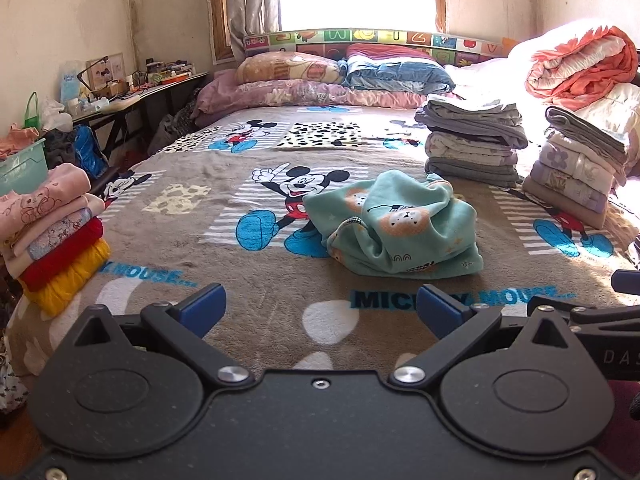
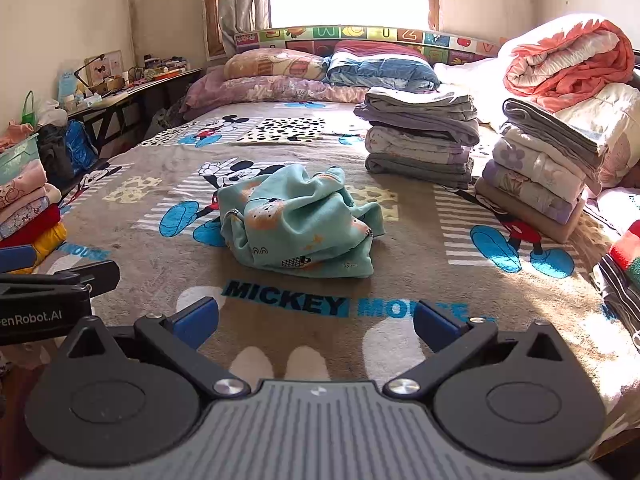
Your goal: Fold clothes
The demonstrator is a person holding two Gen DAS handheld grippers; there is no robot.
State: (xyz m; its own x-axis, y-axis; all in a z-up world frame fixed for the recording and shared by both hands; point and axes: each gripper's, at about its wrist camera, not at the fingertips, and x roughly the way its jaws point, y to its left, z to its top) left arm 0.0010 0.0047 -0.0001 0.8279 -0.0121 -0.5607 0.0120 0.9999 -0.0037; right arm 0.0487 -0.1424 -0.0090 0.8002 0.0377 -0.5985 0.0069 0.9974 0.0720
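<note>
Currently hovering both wide-open, empty-handed, left gripper (image 1: pixel 320 307) and right gripper (image 2: pixel 316 320), near crumpled teal garment (image 1: pixel 394 226) lying on Mickey blanket (image 1: pixel 200 168), between folded stacks (image 1: pixel 472 144).

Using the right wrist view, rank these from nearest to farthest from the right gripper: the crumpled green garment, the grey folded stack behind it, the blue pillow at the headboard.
1. Crumpled green garment: straight ahead of the right gripper, mid-bed.
2. Grey folded stack: farther back, to the right.
3. Blue pillow: farthest, against the headboard.
</note>
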